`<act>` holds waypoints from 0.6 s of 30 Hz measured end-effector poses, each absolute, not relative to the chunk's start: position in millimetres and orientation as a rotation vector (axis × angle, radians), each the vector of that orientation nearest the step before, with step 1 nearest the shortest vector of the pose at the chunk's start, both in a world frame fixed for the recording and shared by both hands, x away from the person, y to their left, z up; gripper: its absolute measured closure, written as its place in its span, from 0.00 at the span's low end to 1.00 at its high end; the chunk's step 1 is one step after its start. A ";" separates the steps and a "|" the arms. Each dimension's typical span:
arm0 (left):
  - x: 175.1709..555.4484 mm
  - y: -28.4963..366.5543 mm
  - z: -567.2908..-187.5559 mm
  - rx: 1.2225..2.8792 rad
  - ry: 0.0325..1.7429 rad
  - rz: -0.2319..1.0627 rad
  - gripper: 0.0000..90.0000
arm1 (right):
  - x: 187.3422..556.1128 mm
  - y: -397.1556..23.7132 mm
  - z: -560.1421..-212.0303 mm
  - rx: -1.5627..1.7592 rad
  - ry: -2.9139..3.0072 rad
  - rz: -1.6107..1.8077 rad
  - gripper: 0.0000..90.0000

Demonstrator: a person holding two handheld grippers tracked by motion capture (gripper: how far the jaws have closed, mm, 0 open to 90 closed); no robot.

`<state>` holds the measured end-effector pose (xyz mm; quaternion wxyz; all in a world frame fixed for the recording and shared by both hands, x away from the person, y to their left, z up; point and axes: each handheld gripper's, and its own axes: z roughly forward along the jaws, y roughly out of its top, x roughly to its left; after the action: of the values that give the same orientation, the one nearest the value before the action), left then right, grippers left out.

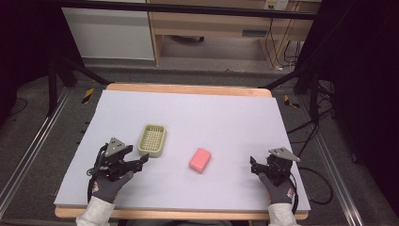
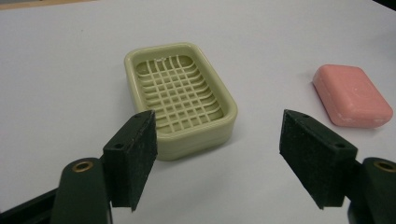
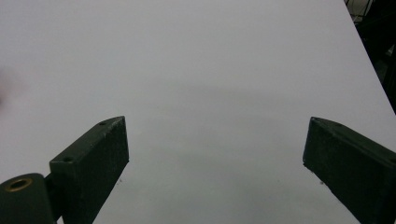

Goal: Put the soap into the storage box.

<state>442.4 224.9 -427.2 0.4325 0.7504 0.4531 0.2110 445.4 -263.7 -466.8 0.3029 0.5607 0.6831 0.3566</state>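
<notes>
**Both pairs of fingers spread, soap dish ahead of the left pair**

The left gripper's black padded fingers point(image 2: 133, 156) stand wide apart with nothing between them; the left gripper point(image 2: 219, 163) sits low over the pale lilac table cover point(image 2: 70, 70). Just beyond the left-hand finger in the left gripper view lies the pale green plastic soap dish with a lattice floor point(image 2: 180, 95), its near corner close to that finger's tip but apart from it. The dish rests flat and holds nothing. Farther off to the right in the same view lies the pink rounded bar of soap point(image 2: 352, 95), flat on the cover and well clear of the dish. No brand, label or lettering can be read on the dish or the soap; the bar's top shows only faint pale speckles.

The right gripper's black fingers point(image 3: 91, 158) are likewise spread wide, with bare cover between them.

From the high view, the left gripper point(image 1: 141, 162) sits near the table's front left, just beside the dish point(image 1: 152, 140), held by a hand in a grey glove with a red patch point(image 1: 108, 186). The soap point(image 1: 200, 160) lies near the middle of the cover, between the two grippers. The right gripper point(image 1: 254, 167) sits at the front right, well apart from the soap, in a matching gloved hand point(image 1: 278, 190). The cover lies on a light wooden table point(image 1: 188, 88)
</notes>
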 end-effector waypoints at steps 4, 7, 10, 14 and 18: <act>444.0 222.1 -423.7 1.873 1.119 0.524 0.30 | 445.4 -263.7 -466.8 1.486 1.809 0.941 0.08; 445.7 219.6 -420.2 1.874 1.111 0.525 0.30 | 445.4 -263.3 -466.7 1.484 1.813 0.937 0.08; 447.3 217.0 -416.6 1.871 1.104 0.523 0.30 | 445.2 -263.3 -466.4 1.485 1.807 0.940 0.08; 449.9 211.8 -412.7 1.875 1.092 0.524 0.29 | 445.4 -263.4 -466.3 1.487 1.808 0.942 0.08; 453.4 203.4 -410.4 1.885 1.077 0.516 0.29 | 445.4 -263.5 -466.2 1.486 1.807 0.941 0.08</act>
<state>453.4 203.4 -410.4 0.4394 0.7589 0.4335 0.2078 445.4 -263.5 -466.2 0.3050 0.5611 0.6825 0.3554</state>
